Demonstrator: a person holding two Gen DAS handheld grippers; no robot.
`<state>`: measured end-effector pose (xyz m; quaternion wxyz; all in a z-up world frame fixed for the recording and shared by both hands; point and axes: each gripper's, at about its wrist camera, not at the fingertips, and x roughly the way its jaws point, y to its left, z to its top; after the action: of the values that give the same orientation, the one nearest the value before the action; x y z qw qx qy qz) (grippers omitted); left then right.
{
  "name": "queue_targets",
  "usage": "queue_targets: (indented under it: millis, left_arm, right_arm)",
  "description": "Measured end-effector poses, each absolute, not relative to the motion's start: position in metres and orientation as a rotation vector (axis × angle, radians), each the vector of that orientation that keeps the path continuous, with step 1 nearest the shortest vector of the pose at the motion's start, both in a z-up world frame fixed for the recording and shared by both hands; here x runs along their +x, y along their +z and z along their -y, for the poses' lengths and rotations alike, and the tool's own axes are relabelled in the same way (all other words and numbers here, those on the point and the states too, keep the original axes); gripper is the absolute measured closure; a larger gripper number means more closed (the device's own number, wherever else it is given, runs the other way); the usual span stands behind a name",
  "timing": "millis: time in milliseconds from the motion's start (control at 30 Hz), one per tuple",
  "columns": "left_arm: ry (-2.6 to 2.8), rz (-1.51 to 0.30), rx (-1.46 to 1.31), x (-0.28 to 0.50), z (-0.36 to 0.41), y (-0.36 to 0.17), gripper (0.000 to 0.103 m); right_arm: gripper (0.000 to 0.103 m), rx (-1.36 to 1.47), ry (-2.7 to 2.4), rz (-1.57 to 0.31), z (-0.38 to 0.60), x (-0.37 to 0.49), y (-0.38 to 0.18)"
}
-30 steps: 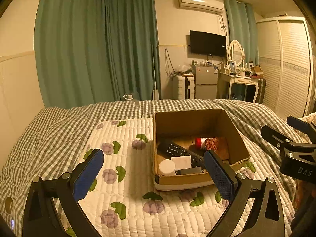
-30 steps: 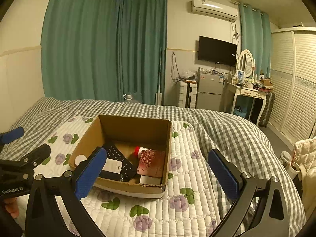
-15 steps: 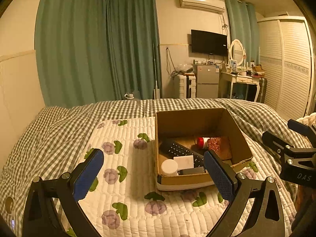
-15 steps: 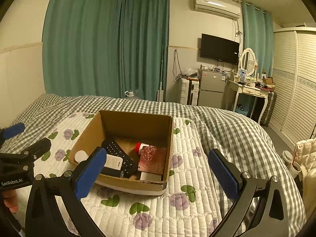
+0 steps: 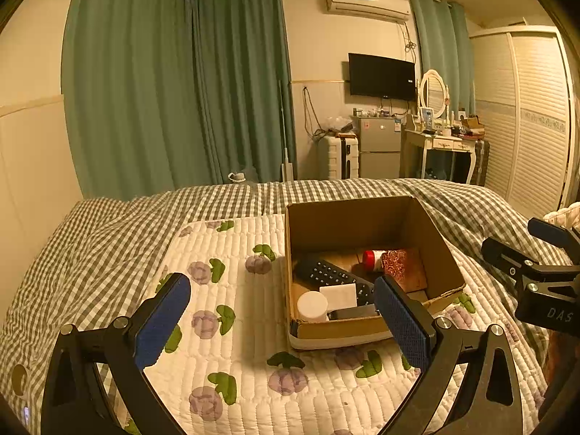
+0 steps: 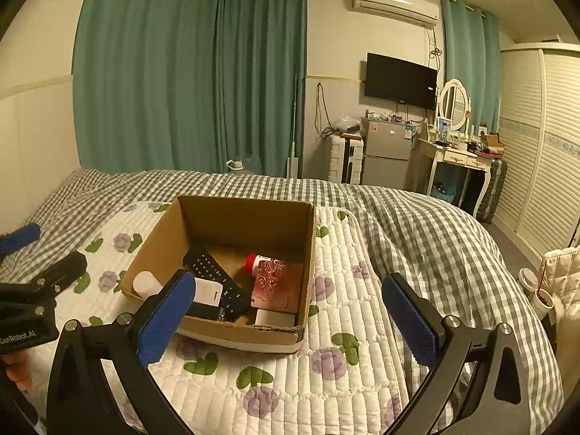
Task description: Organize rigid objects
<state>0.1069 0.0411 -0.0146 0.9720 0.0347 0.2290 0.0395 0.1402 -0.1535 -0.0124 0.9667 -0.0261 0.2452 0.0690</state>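
A: Nearest the lens, what does the left gripper (image 5: 281, 320) show?

B: Black angular arms ending in flat, blue, grainy pads, spread wide with nothing between them, above the white quilted mat (image 5: 232, 330) printed with purple flowers and green leaves. The right gripper (image 6: 290, 319) is built the same and is likewise released and empty; its left pad overlaps the near corner of the cardboard box (image 6: 235, 214).

A: And the box itself?

B: Open-topped brown corrugated card with a ragged near rim, sitting on the mat at about 1 o'clock from the left gripper and 11 o'clock from the right one. Inside lie a black remote (image 6: 217, 275) with rows of small keys, a white round lid (image 5: 312, 304), a flat white rectangle (image 5: 339, 295), a red-capped bottle (image 5: 371, 258) and a reddish card with a rose pattern (image 6: 277, 286).

A: Anything unclear?

B: A dark bar at the near wall in the left view and a pale slab at the near right corner in the right view are half hidden. The bottle's body is covered by the card.

A: Farther back?

B: A grey-and-white checked bedspread (image 6: 417, 224), rumpled, then pleated green curtains (image 5: 174, 87) at 12 o'clock, a wall television (image 6: 400, 80) and a louvred wardrobe (image 5: 536, 116) cut off at 3 o'clock.
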Motion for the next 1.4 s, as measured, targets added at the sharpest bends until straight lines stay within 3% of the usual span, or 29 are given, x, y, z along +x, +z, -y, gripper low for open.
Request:
queue_targets:
  millis: [1400]
  left_arm:
    - [0.063, -0.485, 0.067, 0.1058, -0.0388, -0.0133, 0.0]
  right_arm:
    - [0.0, -0.065, 0.128, -0.52, 0.1488, 0.1417, -0.017]
